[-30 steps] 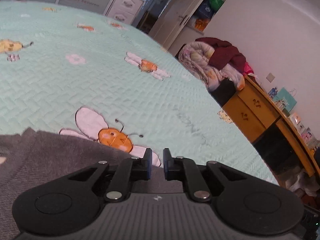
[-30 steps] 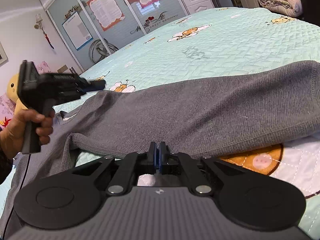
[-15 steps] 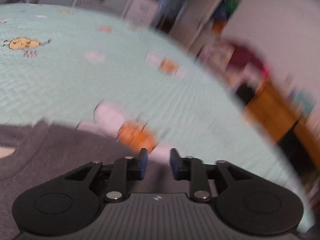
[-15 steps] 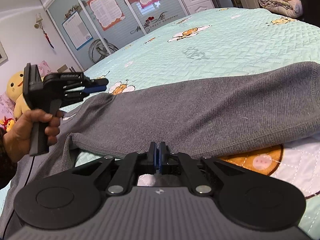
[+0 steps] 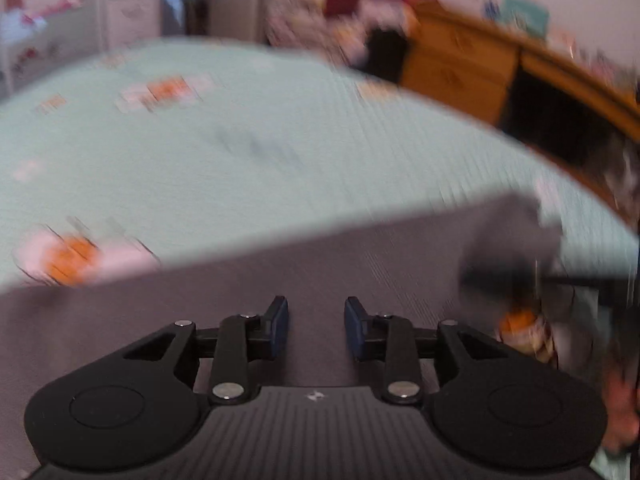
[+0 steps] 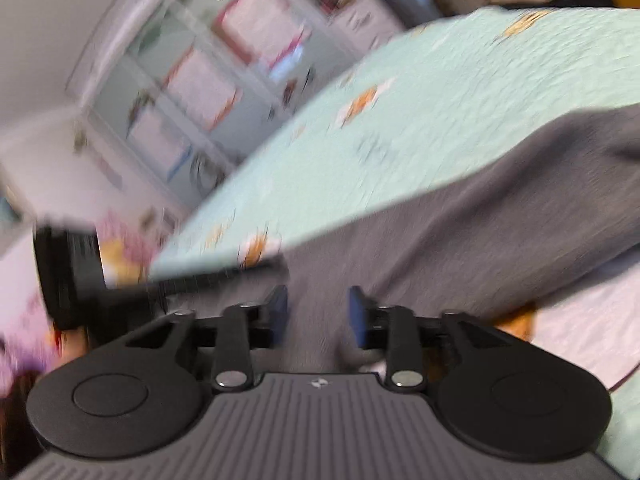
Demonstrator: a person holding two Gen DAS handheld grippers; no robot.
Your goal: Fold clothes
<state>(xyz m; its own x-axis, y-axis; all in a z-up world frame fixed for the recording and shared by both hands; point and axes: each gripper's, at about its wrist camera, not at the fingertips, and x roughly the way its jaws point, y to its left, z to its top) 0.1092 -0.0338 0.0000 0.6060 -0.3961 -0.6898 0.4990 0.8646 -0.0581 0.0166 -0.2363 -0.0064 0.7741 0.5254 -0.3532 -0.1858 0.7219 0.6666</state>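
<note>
A grey knit garment [image 5: 360,264] lies spread on a mint green bedspread [image 5: 280,152] printed with bees. My left gripper [image 5: 316,320] hovers over the cloth; its jaws are opening and nothing is pinched between the blue pads. My right gripper [image 6: 318,312] sits low over the same garment [image 6: 500,208]. Its jaws are also opening, and the cloth shows through the gap without being pressed. In the left wrist view the right gripper [image 5: 520,276] is a dark blur at the garment's right end. Both views are smeared by motion.
A wooden desk [image 5: 460,68] and a pile of clothing [image 5: 352,8] stand beyond the far side of the bed. A wardrobe with posters [image 6: 200,92] fills the wall behind the bed's head. A hand [image 5: 620,412] shows at the right edge.
The right gripper has opened and let go of the garment's edge, and its view has rolled. The left gripper has opened wider and swung across the garment toward the right gripper.
</note>
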